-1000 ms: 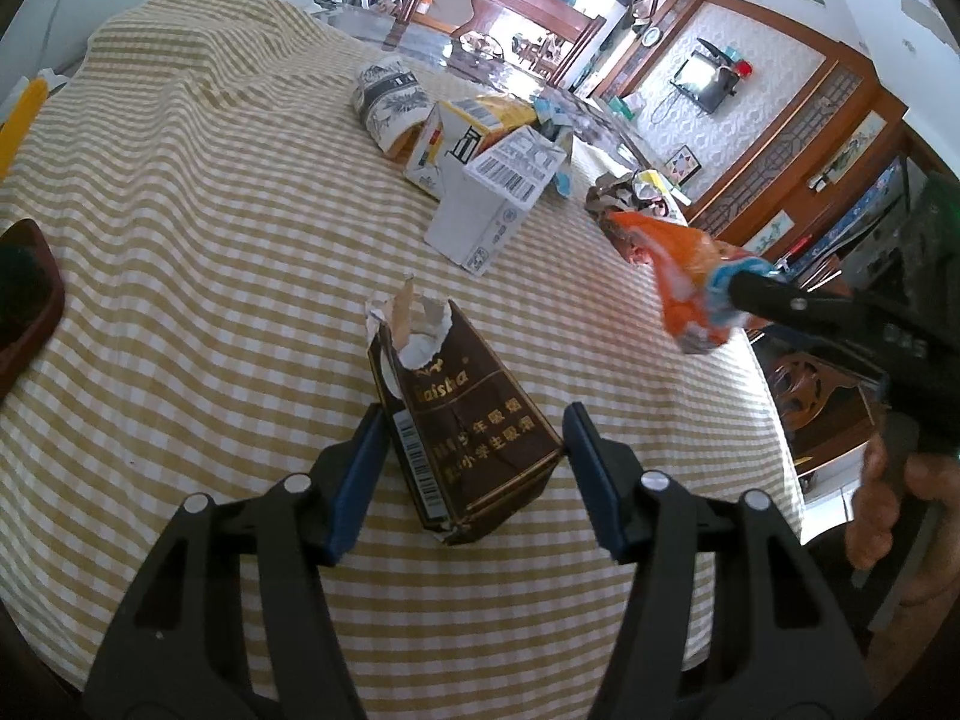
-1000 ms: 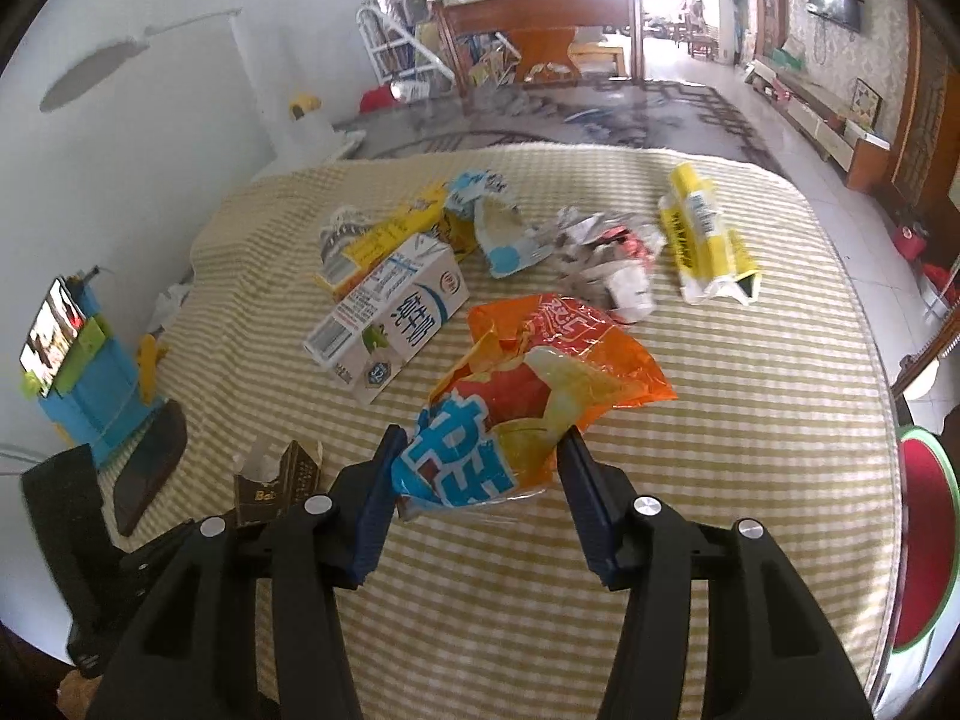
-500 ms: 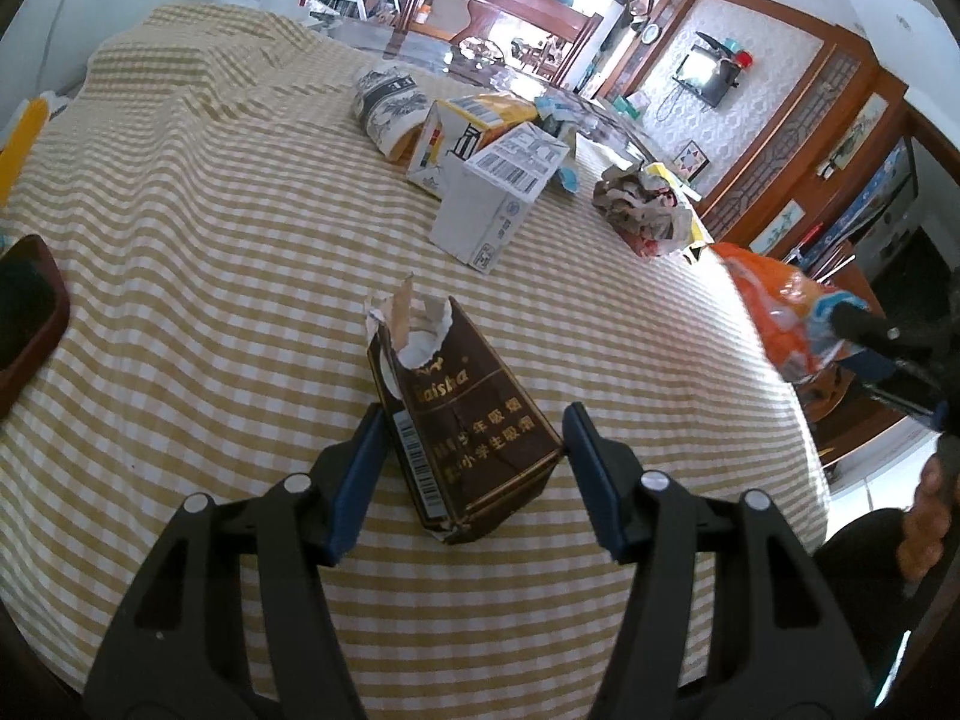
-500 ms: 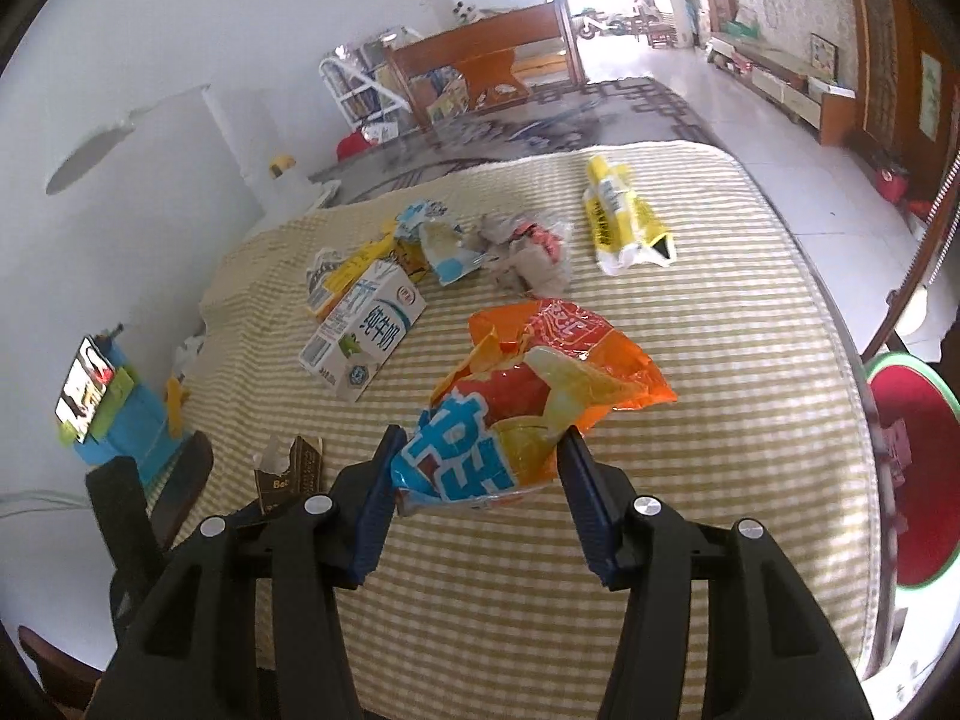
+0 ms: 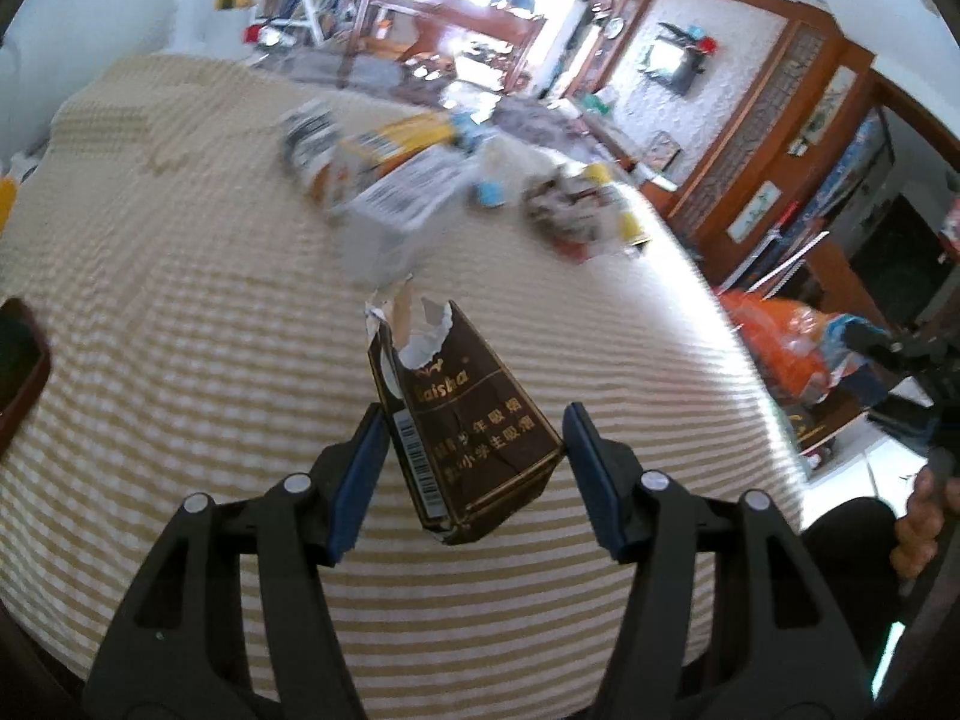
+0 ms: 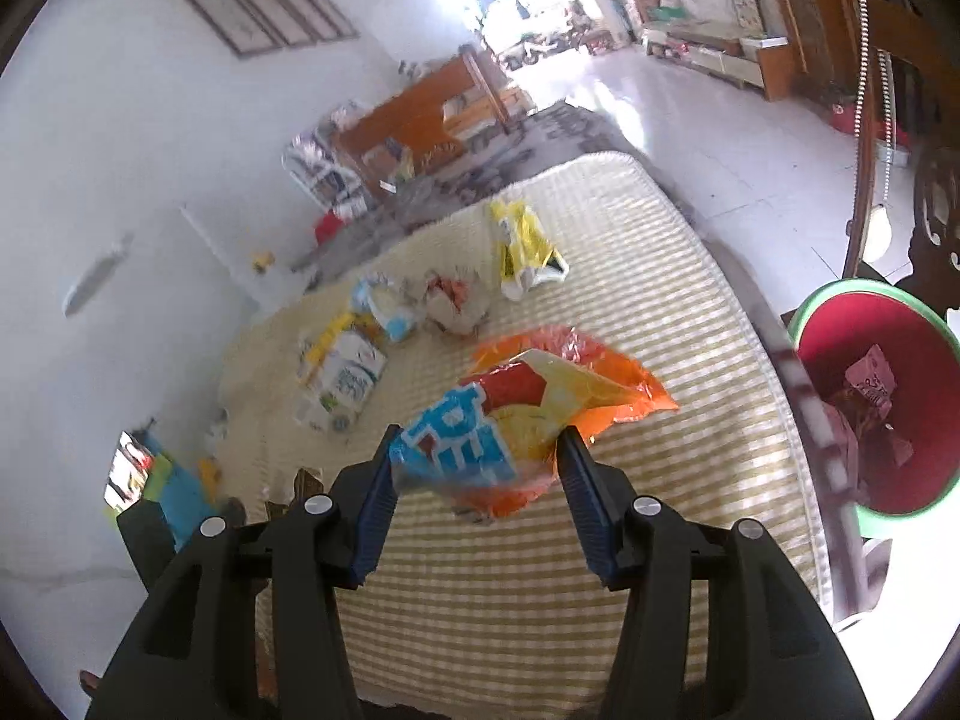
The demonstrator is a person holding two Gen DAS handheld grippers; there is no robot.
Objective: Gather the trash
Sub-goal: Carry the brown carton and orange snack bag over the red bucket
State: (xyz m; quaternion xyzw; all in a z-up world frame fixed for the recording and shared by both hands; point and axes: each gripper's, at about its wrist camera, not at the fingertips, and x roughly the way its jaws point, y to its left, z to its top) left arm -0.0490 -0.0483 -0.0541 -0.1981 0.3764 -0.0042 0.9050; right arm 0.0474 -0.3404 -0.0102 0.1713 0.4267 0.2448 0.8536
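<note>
A torn brown carton (image 5: 474, 420) with gold print hangs above the checked tablecloth (image 5: 180, 312), and my left gripper (image 5: 477, 429) is shut on it, blue pads at both sides. My right gripper (image 6: 479, 450) is shut on a crinkled orange, blue and yellow snack bag (image 6: 540, 390). It holds the bag over the table's right side, close to the edge. Just past that edge stands a red bin (image 6: 840, 348) with a green rim and some trash inside. The left wrist view shows the same bag (image 5: 786, 348) off the table's right edge, with a hand (image 5: 918, 516) below it.
More trash lies at the table's far side: a white milk carton (image 6: 342, 378), crumpled wrappers (image 6: 450, 300) and a yellow packet (image 6: 522, 240). A dark flat object (image 5: 18, 360) sits at the table's left edge. Wooden furniture stands behind the bin.
My right gripper has carried the snack bag rightward past the table's edge, and the red bin has come into view. My left gripper has moved a little with the brown carton.
</note>
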